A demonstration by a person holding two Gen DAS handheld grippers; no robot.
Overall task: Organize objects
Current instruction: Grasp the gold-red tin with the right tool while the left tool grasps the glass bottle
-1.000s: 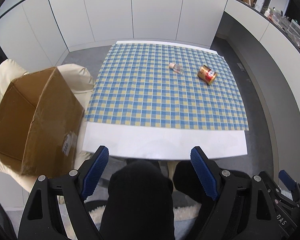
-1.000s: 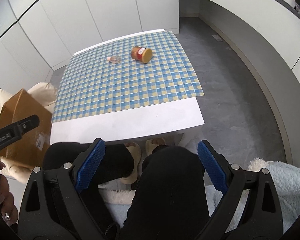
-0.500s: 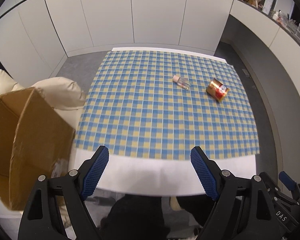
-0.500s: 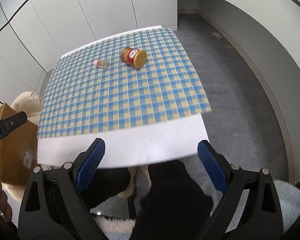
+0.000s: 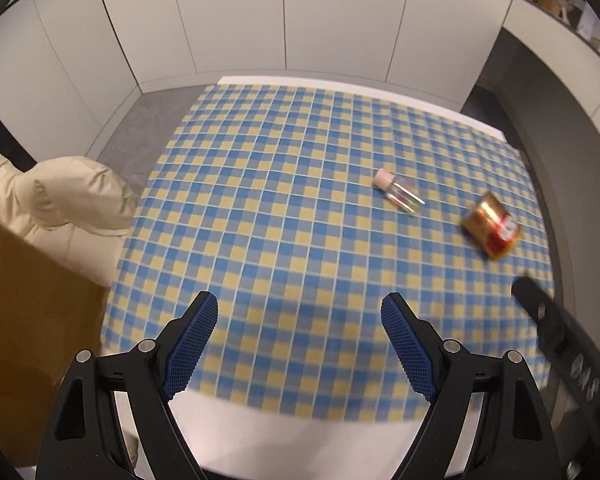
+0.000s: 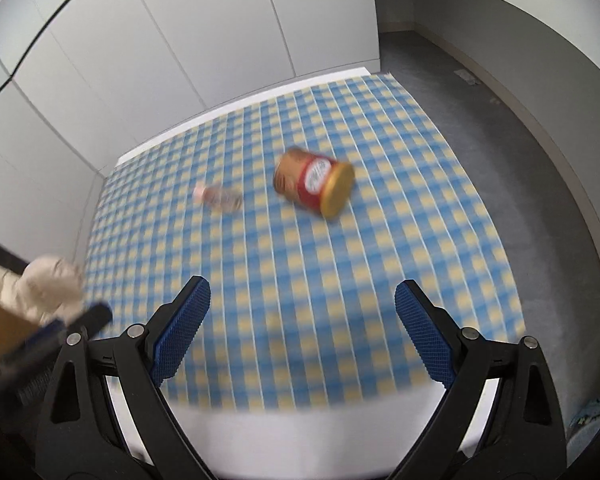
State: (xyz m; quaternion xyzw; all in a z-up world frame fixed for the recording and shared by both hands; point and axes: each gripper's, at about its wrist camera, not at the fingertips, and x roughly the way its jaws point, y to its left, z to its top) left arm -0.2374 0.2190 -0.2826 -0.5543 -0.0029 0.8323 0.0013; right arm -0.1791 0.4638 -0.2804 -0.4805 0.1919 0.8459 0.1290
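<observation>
On checked cloth [image 5: 280,220]: round jar [image 6: 314,187], clear vial [image 5: 400,196].

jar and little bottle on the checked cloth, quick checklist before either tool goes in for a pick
1. Left tool open and empty: ok.
2. Right tool open and empty: ok.
3. Jar upright: not ok, on its side.
4. Small bottle apart from the jar: ok.
5. Cardboard box opening reachable: cannot tell, only a side shows.
6. Views sharp enough to aim: not ok, blurred.
</observation>
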